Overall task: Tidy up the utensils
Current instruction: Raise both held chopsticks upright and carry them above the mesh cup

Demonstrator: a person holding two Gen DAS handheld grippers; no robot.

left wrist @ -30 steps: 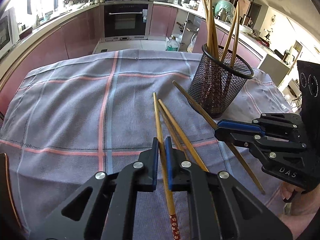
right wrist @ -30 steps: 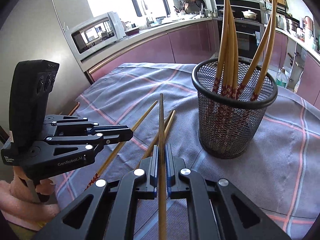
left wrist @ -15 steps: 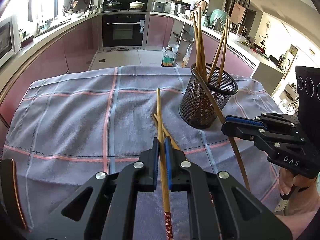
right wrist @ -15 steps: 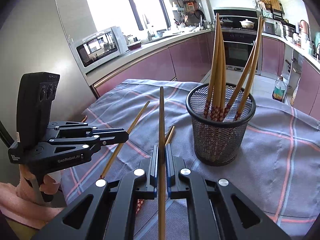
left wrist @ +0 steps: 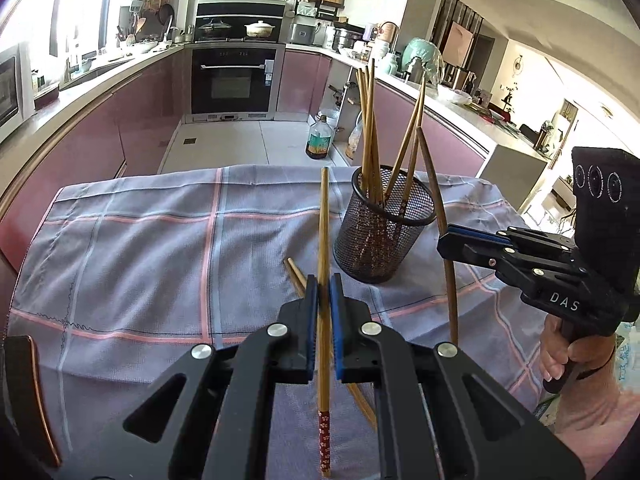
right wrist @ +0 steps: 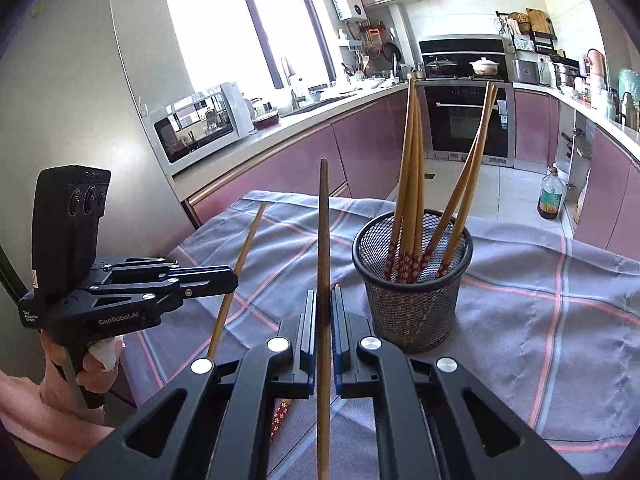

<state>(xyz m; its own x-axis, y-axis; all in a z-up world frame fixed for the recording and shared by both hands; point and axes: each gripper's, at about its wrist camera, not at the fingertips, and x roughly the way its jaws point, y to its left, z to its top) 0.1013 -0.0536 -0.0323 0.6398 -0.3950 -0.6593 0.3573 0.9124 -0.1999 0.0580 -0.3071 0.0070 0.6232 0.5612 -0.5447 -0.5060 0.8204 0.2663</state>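
Bamboo fills both claws — the left gripper (left wrist: pixel 324 296) is clenched on one chopstick (left wrist: pixel 323 240), the right gripper (right wrist: pixel 323 312) on another (right wrist: pixel 324 240), both held above the checked cloth (left wrist: pixel 160 260). Just beyond stands the mesh cup (right wrist: pixel 412 300), already holding several sticks. Two loose chopsticks (left wrist: pixel 296 276) lie on the cloth. Best to tip each stick patterned end down over the rim — one at a time, avoiding the leaning ones.

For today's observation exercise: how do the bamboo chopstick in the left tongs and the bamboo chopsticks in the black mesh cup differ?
The bamboo chopstick in the left tongs is clamped and clear of the checked cloth; the bamboo chopsticks in the black mesh cup stand loose, leaning on its rim. The held one is single; the cup holds several. All share tan shafts with red flowered ends.
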